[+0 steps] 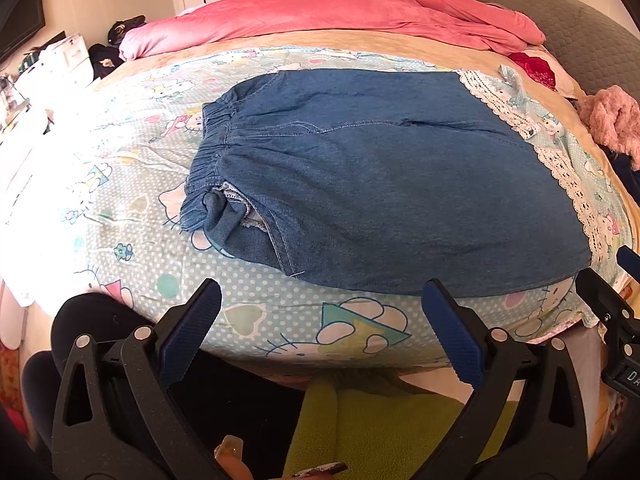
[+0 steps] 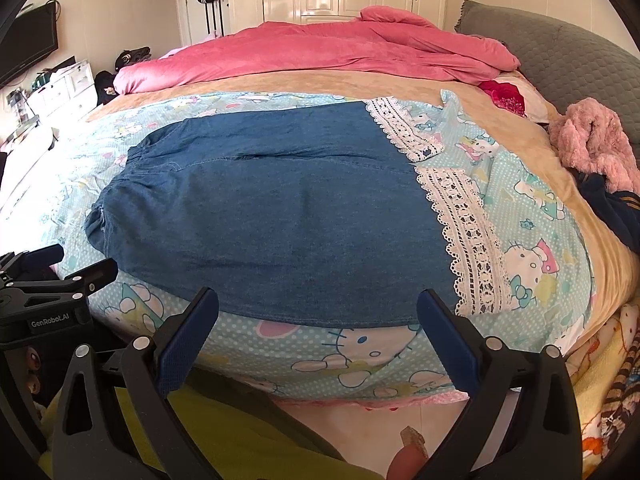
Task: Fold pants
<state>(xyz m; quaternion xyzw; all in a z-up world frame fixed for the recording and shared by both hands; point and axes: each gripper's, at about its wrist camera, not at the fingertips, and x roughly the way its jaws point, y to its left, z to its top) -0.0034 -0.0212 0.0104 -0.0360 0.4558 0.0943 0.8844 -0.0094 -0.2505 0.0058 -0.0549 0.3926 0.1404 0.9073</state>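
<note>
Over on the left, the left gripper [image 1: 322, 286] hangs spread wide with nothing between its blue-padded fingers [image 1: 188, 332], poised over the near edge of the bed [image 1: 360, 42]. Moving across, the denim pants [image 1: 360, 176] lie flat on the cartoon-cat sheet [image 1: 132, 184], elastic waistband [image 1: 208, 152] to the left, a little tie bow [image 1: 222, 210] at the near corner, legs running rightward to the white lace cuffs [image 2: 468, 232]. Behind them, a pink quilt [image 2: 320, 52] is heaped across the bed. The right gripper [image 2: 318, 296] is likewise gaping and empty, just short of the pants' near hem. Far right, a fluffy pink garment [image 2: 592, 144] sits by the grey headboard [image 2: 560, 60].
</note>
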